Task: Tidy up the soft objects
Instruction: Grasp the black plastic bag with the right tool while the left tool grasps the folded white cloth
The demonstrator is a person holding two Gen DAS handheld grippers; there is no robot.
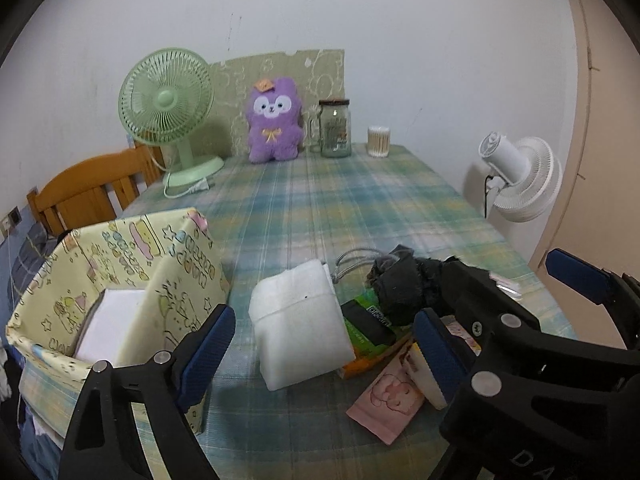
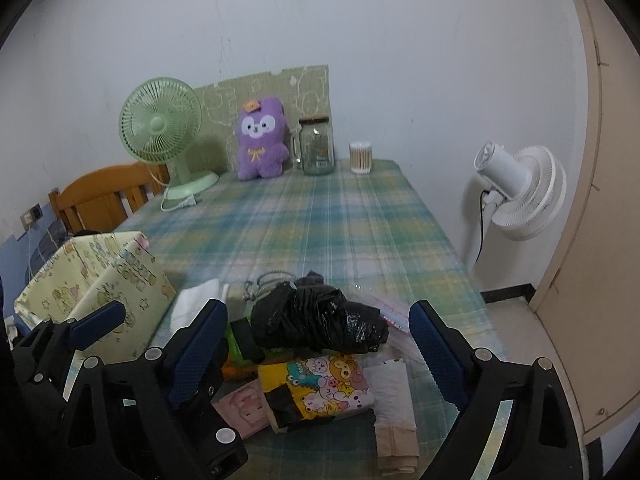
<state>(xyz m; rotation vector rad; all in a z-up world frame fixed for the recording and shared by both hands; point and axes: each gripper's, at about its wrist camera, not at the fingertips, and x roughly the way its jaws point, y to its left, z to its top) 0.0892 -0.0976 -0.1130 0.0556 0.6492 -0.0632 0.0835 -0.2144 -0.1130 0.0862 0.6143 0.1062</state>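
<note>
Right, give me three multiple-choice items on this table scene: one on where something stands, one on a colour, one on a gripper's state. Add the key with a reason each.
1. Where does the glass jar stand?
A. between the purple plush toy and the cotton swab tub
B. inside the yellow fabric bin
C. on the wooden chair

2. What colour is the desk fan on the table?
A. white
B. pale green
C. orange

3. What state is the right gripper in?
A. shut on the black bag
B. shut on nothing
C. open, holding nothing

Key: 1 A, the jar sits at the table's far edge with the plush on one side and the tub on the other. 2 B, its grille, stem and base are all pale green. 3 C, its fingers stand wide apart on either side of the pile, gripping nothing.
</note>
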